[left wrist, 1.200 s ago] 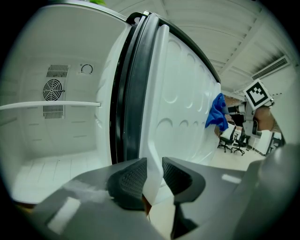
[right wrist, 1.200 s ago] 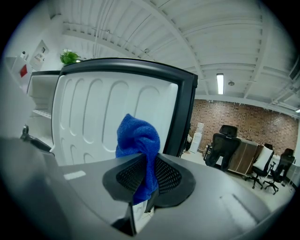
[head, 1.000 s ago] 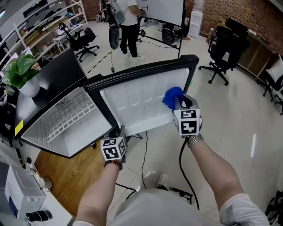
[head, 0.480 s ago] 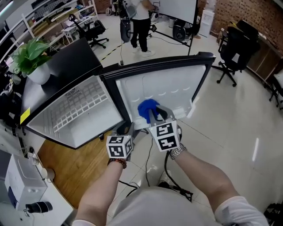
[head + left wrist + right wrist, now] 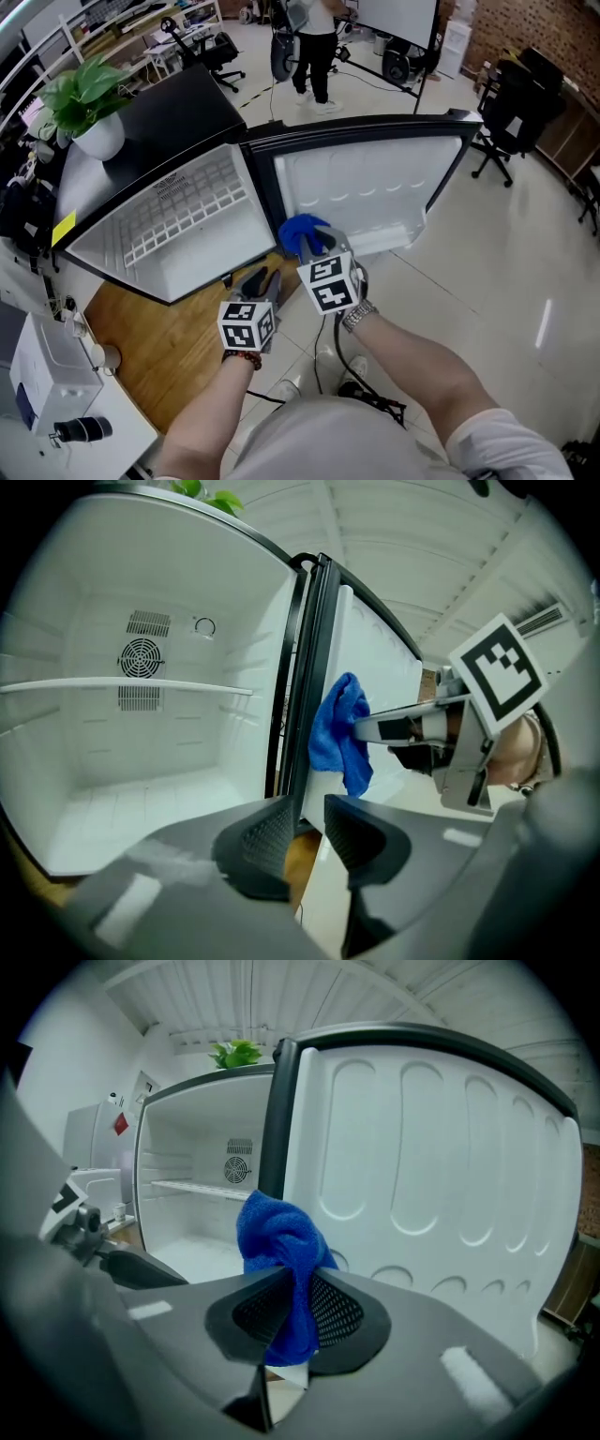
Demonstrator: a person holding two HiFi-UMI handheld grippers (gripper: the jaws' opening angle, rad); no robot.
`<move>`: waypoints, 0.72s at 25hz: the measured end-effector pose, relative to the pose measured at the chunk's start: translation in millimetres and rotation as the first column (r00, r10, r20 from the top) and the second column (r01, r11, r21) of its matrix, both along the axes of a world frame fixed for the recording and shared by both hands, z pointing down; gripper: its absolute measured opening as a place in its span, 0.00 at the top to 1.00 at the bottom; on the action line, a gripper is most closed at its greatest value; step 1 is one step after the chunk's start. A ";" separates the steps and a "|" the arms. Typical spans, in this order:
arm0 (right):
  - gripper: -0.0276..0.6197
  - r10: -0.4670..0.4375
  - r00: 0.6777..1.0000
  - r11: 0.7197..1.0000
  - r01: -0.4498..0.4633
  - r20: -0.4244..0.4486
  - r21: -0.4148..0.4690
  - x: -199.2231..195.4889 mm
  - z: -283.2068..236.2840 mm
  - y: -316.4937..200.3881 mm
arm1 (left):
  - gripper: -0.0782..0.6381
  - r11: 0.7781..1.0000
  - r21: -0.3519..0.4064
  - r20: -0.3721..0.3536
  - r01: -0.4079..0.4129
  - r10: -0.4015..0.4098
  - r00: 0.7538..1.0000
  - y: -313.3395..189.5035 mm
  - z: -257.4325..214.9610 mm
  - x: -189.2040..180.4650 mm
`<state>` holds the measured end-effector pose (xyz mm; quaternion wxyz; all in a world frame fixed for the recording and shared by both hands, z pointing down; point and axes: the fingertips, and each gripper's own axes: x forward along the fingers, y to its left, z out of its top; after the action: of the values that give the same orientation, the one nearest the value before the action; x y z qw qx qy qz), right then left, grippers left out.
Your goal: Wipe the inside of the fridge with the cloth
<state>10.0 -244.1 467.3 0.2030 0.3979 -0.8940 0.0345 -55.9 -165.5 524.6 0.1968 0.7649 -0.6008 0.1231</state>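
Since a second earlier, the right gripper [image 5: 292, 1312], clamped on the blue cloth [image 5: 279, 1237], had swept along the fridge door [image 5: 450, 1194] toward the left gripper [image 5: 305, 832], whose jaws stood apart, empty.

There is one fridge [image 5: 159, 112], one blue cloth [image 5: 300, 232], one potted plant [image 5: 82, 101] and two grippers: a left gripper [image 5: 255, 283] and a right gripper [image 5: 316, 247].

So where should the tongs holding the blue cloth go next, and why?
Probably swing the right tongs left into the open fridge: they grip the blue cloth but sit by the door edge, with the cloth outside the white cavity.
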 end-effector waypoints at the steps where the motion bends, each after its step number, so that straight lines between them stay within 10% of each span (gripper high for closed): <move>1: 0.88 0.005 1.000 1.000 -0.005 -0.003 -0.004 -2.3 2.4 -1.5 | 0.73 1.000 0.001 -0.002 0.003 -0.003 1.000 3.1 -0.3 -2.9; 18: 0.87 0.132 0.991 0.991 -0.132 -0.006 -0.003 35.9 8.2 -27.8 | 0.74 1.000 0.009 0.000 -0.005 0.005 1.000 14.8 -1.0 -6.4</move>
<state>45.9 -271.8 475.5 0.2034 0.4560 -0.8651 0.0482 -62.3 -150.7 523.5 0.1928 0.7673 -0.5995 0.1210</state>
